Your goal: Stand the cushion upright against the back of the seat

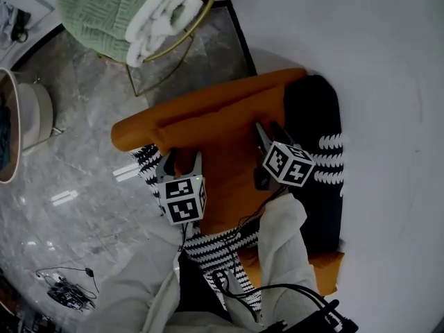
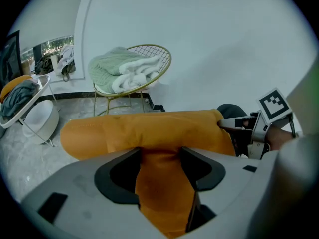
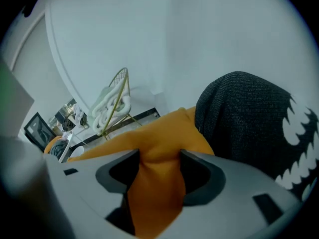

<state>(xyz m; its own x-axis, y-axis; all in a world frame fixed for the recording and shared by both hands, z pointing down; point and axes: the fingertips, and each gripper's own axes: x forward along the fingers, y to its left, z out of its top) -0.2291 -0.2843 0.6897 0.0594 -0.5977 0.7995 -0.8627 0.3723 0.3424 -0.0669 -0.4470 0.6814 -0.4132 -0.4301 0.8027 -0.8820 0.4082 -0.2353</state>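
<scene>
Cushion [image 1: 222, 127], orange and plump, lay across the zigzag-striped seat [image 1: 218, 245], its far edge rolled thick. We had our left gripper [image 1: 184, 159] spread wide, with a fold of that orange fabric standing between its jaws, not squeezed. Our right gripper [image 1: 269, 134] was spread just as wide over another fold, close beside a dark pillow [image 1: 316, 151] with white marks that touched the cushion's right side. Beyond, a gold wire chair [image 1: 201, 19] held a green blanket [image 1: 97, 9] and white towels [image 1: 163, 19].
</scene>
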